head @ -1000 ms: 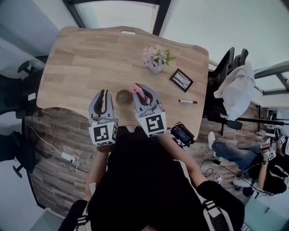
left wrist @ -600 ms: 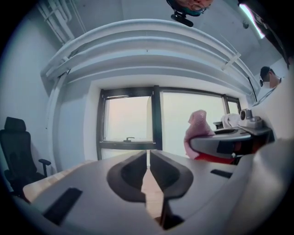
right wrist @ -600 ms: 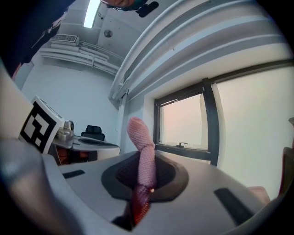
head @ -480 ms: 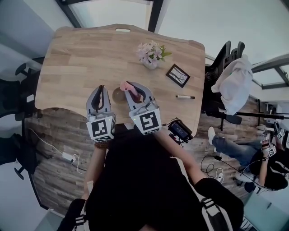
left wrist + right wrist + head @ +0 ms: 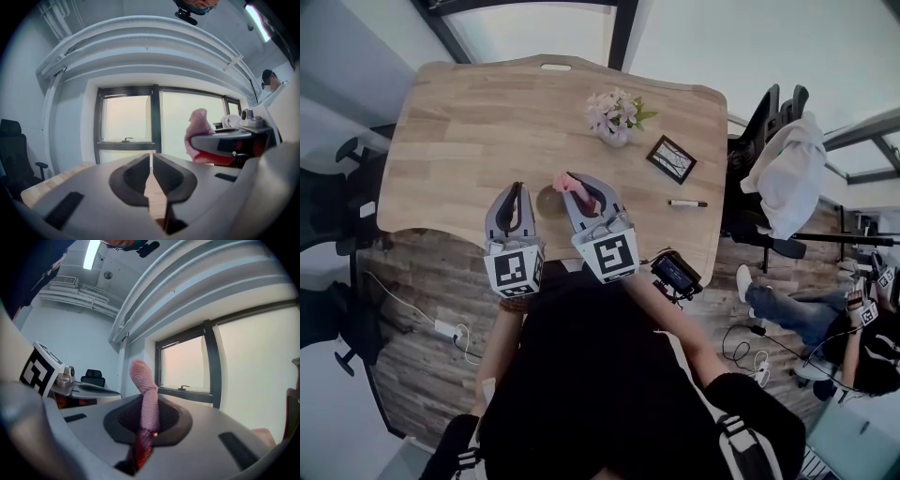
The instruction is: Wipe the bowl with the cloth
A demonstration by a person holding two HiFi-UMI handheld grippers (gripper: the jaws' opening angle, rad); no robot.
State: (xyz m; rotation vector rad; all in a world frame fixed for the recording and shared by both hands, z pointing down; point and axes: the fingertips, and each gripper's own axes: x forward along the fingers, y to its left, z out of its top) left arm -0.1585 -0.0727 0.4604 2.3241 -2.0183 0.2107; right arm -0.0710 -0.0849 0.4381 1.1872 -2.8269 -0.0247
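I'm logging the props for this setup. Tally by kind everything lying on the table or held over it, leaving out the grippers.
Bowl: 1
Cloth: 1
Vase of flowers: 1
Picture frame: 1
Pen: 1
Black device at the near edge: 1
Total: 6

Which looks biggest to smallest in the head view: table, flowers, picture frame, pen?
1. table, by far the largest
2. flowers and picture frame: about alike, not ranked
3. pen, smallest

Small brown bowl point(image 5: 547, 201) upright on table point(image 5: 469, 141), pink cloth point(image 5: 144, 380) pinched in right claw point(image 5: 148, 414)
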